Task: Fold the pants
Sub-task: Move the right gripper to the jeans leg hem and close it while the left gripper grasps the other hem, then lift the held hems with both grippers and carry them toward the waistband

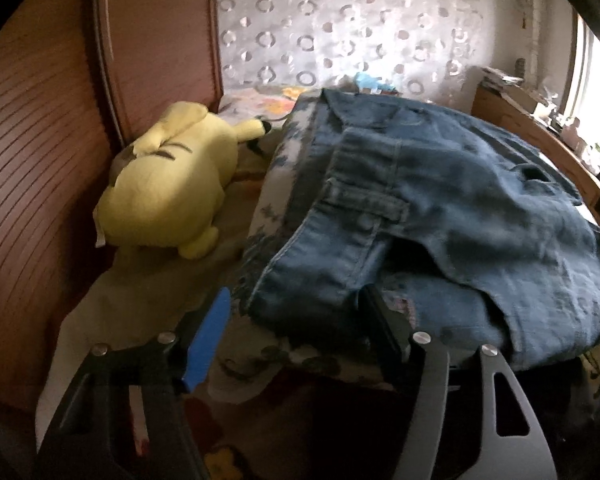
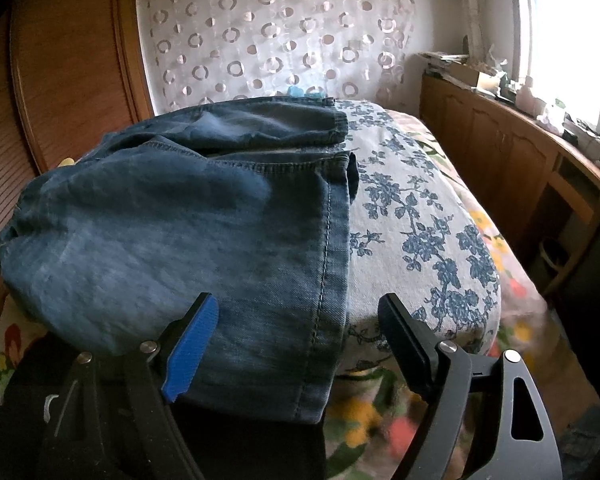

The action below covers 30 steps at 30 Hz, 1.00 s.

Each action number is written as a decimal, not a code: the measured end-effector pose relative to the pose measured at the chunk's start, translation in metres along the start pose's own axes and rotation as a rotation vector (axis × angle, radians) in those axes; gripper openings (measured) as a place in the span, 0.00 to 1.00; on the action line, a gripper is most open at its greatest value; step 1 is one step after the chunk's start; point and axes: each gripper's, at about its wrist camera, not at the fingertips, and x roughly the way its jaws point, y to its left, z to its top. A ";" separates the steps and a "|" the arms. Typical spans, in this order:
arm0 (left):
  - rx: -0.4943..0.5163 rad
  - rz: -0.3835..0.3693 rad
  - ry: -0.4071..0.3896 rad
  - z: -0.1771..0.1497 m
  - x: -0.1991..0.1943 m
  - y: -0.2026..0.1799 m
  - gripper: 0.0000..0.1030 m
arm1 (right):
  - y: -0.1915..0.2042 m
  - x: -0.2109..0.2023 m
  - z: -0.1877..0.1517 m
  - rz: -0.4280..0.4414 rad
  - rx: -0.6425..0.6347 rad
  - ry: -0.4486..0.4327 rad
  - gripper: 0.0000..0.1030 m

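Folding is partway by my read: the jeans [image 1: 440,216] lie doubled over on a blue-floral cloth [image 2: 412,216] that covers the bed, waistband and pocket flap towards the yellow plush toy [image 1: 164,192], which sits just beside the jeans on their wardrobe side.

My left gripper [image 1: 296,320] has its jaws apart, straddling the near corner of the jeans at the waistband end; the dark finger looks tucked against or under the lifted top layer, the blue pad [image 1: 208,340] is clear of the denim. No clamp that I can see.

My right gripper [image 2: 300,332] is also spread, bracketing the near hem edge of the jeans; the blue pad overlaps the denim in view, the dark finger is over the floral cloth beside the jeans. Whether either pad touches fabric, can't tell.

Risks from here:
- left closes on the top layer only, so the fold peels open instead of moving whole
- right pinches the floral cloth along with the seam edge, dragging the cover under the jeans
- uneven lift between the two hands skews the fold
- a sweep towards the plush toy knocks it
- the jeans' near edge overhangs the cloth and could slide off
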 end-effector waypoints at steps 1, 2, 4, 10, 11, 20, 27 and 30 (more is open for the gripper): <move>0.003 0.005 0.005 0.000 0.004 0.000 0.65 | 0.000 -0.001 0.000 0.001 -0.001 0.000 0.81; 0.008 0.008 0.014 -0.001 0.008 -0.001 0.65 | -0.001 0.003 0.004 0.002 -0.001 0.001 0.81; 0.010 0.002 0.020 -0.001 0.010 -0.004 0.64 | 0.000 0.005 0.007 0.002 -0.003 0.004 0.81; 0.028 -0.031 -0.013 0.000 0.005 -0.007 0.50 | 0.002 0.008 0.010 -0.008 -0.022 0.010 0.80; 0.026 -0.032 -0.018 0.000 0.005 -0.008 0.45 | 0.003 0.009 0.010 -0.013 -0.028 0.012 0.80; 0.052 -0.060 -0.101 0.011 -0.025 -0.022 0.20 | 0.005 0.009 0.012 -0.012 -0.043 0.016 0.74; 0.068 -0.098 -0.162 0.029 -0.045 -0.034 0.18 | 0.006 0.009 0.012 -0.018 -0.047 0.011 0.57; 0.086 -0.112 -0.176 0.035 -0.048 -0.043 0.18 | 0.007 0.009 0.014 -0.012 -0.057 0.016 0.48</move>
